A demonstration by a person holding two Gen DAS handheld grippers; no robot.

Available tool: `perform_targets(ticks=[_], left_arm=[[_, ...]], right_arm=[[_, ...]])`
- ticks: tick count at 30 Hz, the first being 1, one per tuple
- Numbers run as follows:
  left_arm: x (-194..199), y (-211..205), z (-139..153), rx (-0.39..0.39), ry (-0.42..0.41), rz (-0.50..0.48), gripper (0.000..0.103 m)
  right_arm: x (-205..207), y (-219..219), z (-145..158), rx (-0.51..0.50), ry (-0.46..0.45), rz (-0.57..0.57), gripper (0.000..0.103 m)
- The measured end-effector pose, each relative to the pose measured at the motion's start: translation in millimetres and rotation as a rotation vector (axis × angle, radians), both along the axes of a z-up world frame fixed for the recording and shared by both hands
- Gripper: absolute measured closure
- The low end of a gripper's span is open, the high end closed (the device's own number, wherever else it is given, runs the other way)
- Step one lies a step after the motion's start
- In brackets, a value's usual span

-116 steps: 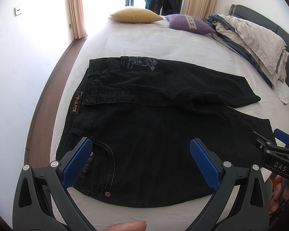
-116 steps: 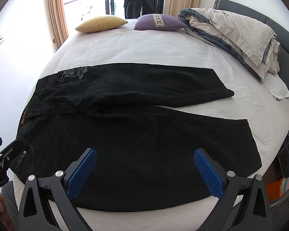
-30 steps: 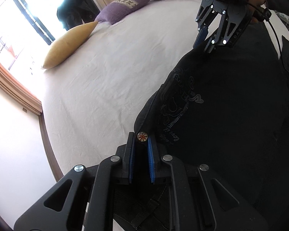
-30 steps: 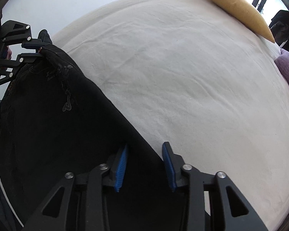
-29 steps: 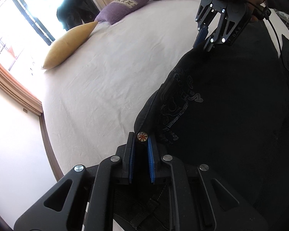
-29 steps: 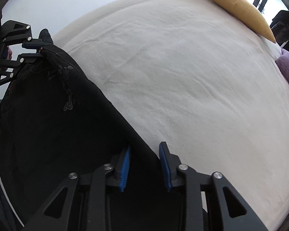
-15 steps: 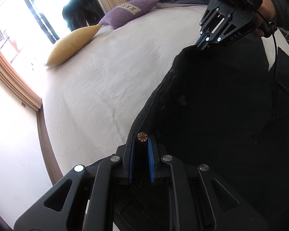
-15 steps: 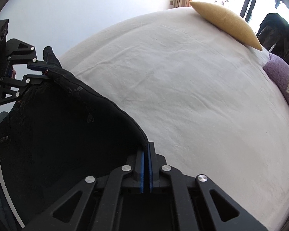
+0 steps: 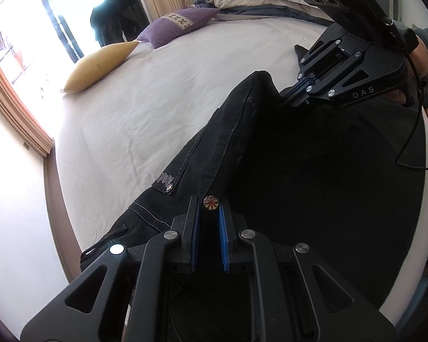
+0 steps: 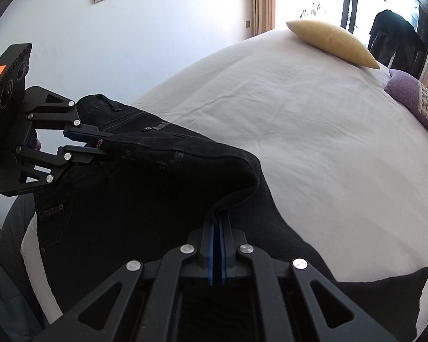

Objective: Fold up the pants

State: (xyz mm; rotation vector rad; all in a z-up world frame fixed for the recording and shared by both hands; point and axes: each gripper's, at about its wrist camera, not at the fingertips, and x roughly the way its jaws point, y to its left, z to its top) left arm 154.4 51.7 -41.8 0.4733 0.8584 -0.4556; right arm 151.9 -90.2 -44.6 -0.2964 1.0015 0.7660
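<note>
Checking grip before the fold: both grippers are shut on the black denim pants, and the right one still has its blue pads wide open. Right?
Not quite. The right gripper is shut on the black denim pants, as the right wrist view shows. The left gripper is shut too.

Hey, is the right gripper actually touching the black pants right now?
Touching. In the right wrist view, the right gripper has its blue pads closed on a raised fold of the black pants, with fabric pinched between them.

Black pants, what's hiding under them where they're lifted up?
Beside the black pants, pinched by the left gripper and right gripper, only the white bedsheet shows. What lies directly beneath is covered by the dark cloth.
</note>
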Motion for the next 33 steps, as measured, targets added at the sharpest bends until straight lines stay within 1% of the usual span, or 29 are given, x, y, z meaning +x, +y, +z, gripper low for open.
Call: perform_targets(ticks=[3,9,12,18,22,24,29,33], left_arm=[[-26,-4,-1,0.016,0.008,-0.013,0.092],[-63,-2,-11,0.016,0.053,-0.011,0.092],[-78,-7,-18,0.057,0.062,-0.045,0.092],[-120,-12,-36,0.157,0.070,-0.126,0.093],[-145,-9,-46,0.205,0.074,-0.181,0.092],[-156,-9,-49,0.203,0.091,-0.213,0.092],[-184,-17,-58,0.260,0.093,-0.294,0.092],[-201,-22,-58,0.257,0.100,-0.324,0.092]], right_arm=[[-25,-4,0,-0.004,-0.005,0.005,0.099],[-67,-8,-12,-0.072,-0.010,0.029,0.099],[-89,-7,-19,-0.097,-0.007,0.051,0.099],[-112,-13,-29,-0.133,0.043,0.108,0.099],[-132,-16,-37,-0.182,0.069,0.176,0.099],[-142,-13,-40,-0.198,0.087,0.221,0.099],[-166,2,-47,-0.298,0.071,0.328,0.099],[-179,8,-47,-0.347,0.045,0.366,0.099]])
